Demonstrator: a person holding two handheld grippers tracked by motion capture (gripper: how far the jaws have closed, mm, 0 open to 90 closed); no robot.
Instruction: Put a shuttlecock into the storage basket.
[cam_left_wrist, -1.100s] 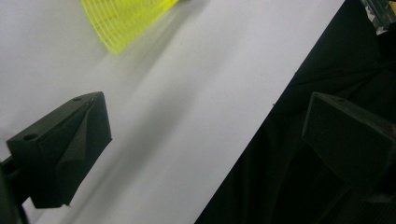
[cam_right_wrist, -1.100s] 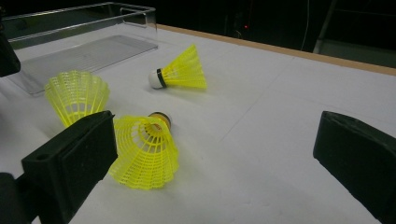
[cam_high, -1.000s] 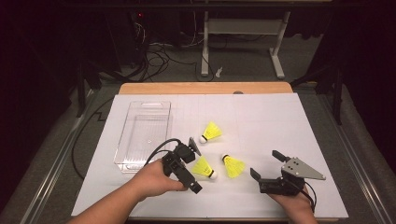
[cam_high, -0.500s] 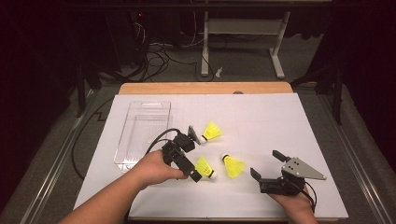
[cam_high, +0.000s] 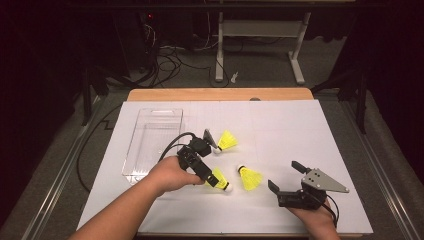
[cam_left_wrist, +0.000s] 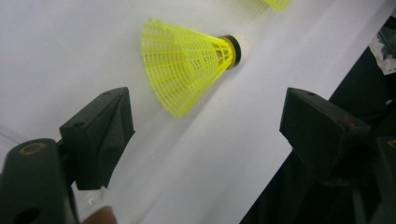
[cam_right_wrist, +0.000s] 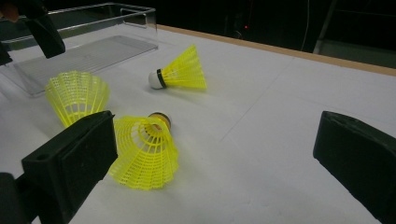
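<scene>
Three yellow shuttlecocks lie on the white sheet: a far one (cam_high: 228, 141), a near-left one (cam_high: 217, 178) and a near-right one (cam_high: 250, 178). My left gripper (cam_high: 204, 162) hovers just left of the near-left shuttlecock (cam_left_wrist: 187, 60). Its jaws are open and have just been closing, with nothing between them; the shuttlecock lies just beyond the tips. My right gripper (cam_high: 286, 176) rests open near the front edge, right of the near-right shuttlecock (cam_right_wrist: 147, 151), which lies in front of its left jaw. In the right gripper view, its jaws (cam_right_wrist: 215, 156) are wide apart.
A clear plastic tray (cam_high: 131, 165) stands on the left of the sheet, beside my left hand. The wooden table edge (cam_high: 220, 94) runs along the back. Beyond it are a dark floor, cables and a white stand (cam_high: 260, 30).
My left hand and gripper have moved a little away from me, toward the far shuttlecock, and the jaws look narrower. The right gripper and the shuttlecocks have not moved.
</scene>
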